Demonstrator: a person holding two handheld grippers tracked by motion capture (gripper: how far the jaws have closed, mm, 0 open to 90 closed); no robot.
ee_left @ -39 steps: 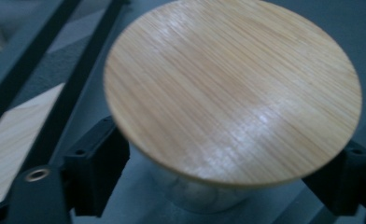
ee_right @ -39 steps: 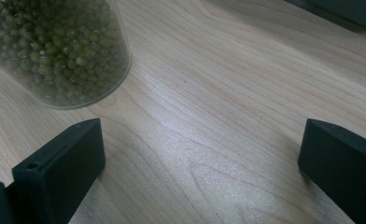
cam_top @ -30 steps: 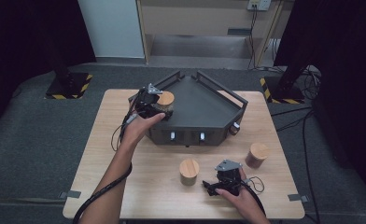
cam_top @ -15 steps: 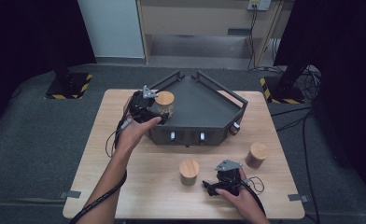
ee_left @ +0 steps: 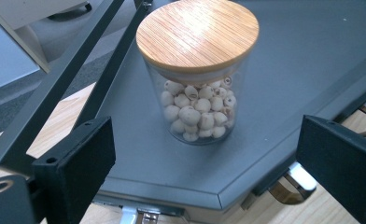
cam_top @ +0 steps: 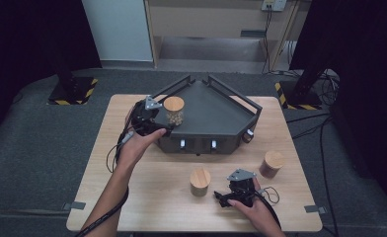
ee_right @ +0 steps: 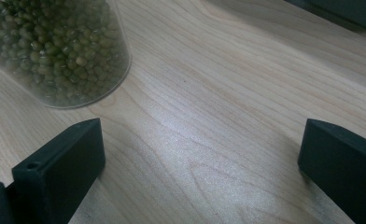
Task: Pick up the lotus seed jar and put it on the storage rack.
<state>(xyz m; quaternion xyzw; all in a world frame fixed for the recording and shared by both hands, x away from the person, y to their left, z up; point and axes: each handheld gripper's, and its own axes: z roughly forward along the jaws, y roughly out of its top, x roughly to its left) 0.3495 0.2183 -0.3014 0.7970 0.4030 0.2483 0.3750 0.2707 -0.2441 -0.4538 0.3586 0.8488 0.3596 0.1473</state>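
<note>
- Left gripper (cam_top: 158, 121) held up at arm's length, forearm stretched forward from the bottom edge, hand (cam_top: 141, 143) wrapped around the body from behind.
- Jaws spread wide, nothing between the pads, tips aimed forward and slightly down.
- Right gripper (cam_top: 224, 198) low, close to the body, hand (cam_top: 251, 205) cupping it from behind.
- Jaws wide apart too, pointing leftward, gap bare.
- Cables trailing from both toward the wrists.

Lab: black curtains (cam_top: 28, 34), hazard-taped stand bases (cam_top: 73, 91), trailing cables (cam_top: 325, 79)
</note>
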